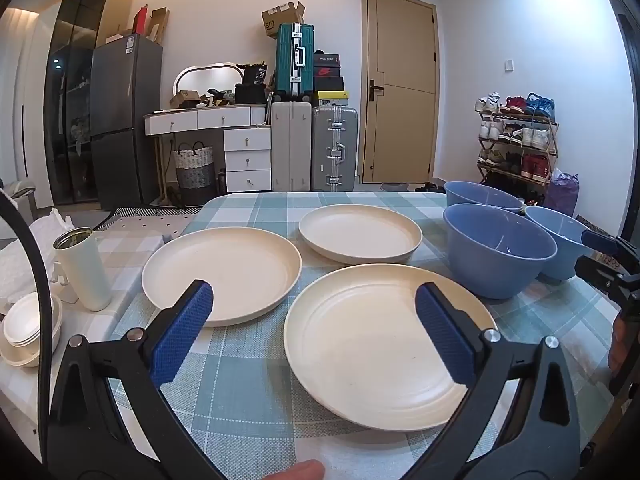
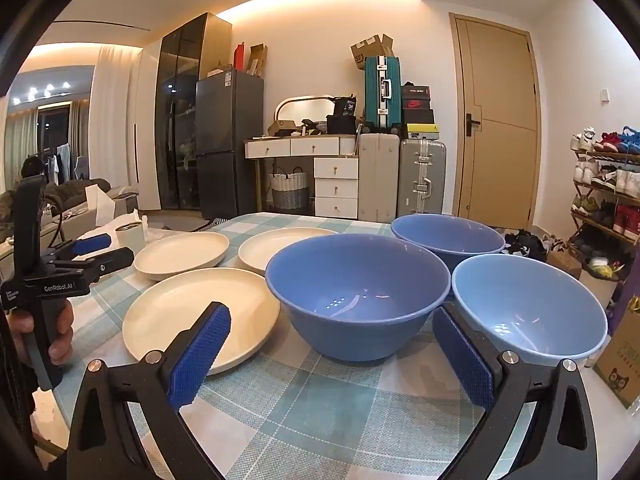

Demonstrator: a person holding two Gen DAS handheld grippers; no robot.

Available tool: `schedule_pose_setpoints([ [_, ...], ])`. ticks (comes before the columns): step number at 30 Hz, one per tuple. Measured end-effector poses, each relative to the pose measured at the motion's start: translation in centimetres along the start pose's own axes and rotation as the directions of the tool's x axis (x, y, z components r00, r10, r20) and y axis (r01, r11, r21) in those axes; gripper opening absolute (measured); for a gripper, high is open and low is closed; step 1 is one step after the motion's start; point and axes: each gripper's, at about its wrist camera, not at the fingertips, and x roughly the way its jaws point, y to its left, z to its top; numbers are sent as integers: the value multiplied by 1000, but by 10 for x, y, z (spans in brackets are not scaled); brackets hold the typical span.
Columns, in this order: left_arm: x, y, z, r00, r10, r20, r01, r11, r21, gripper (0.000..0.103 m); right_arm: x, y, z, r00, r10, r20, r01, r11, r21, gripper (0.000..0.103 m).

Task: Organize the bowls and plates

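Observation:
Three cream plates lie apart on the checked tablecloth: a near plate (image 1: pixel 384 344), a left plate (image 1: pixel 222 274) and a far plate (image 1: pixel 360 238). Three blue bowls stand at the right: a near bowl (image 1: pixel 498 250), a far bowl (image 1: pixel 482 196) and a lighter right bowl (image 1: pixel 560 240). My left gripper (image 1: pixel 314 310) is open and empty, above the near edge of the near plate. My right gripper (image 2: pixel 332 334) is open and empty, just in front of the near bowl (image 2: pixel 358 292). The plates also show in the right wrist view, with the near plate (image 2: pixel 200 316) left of the bowl.
A white tumbler (image 1: pixel 82 268) and a stack of small white bowls (image 1: pixel 30 326) sit at the table's left edge. A cardboard box (image 2: pixel 620 356) stands off the right edge. Suitcases, drawers and a shoe rack (image 1: pixel 518 140) lie beyond the table.

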Motion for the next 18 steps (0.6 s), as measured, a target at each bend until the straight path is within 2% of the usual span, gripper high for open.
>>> schedule_pose_setpoints([
  [18,0,0,0,1000,0,5,0,1000,6,101,-5,2,2,1000,13,12,-13,1000,9,103],
])
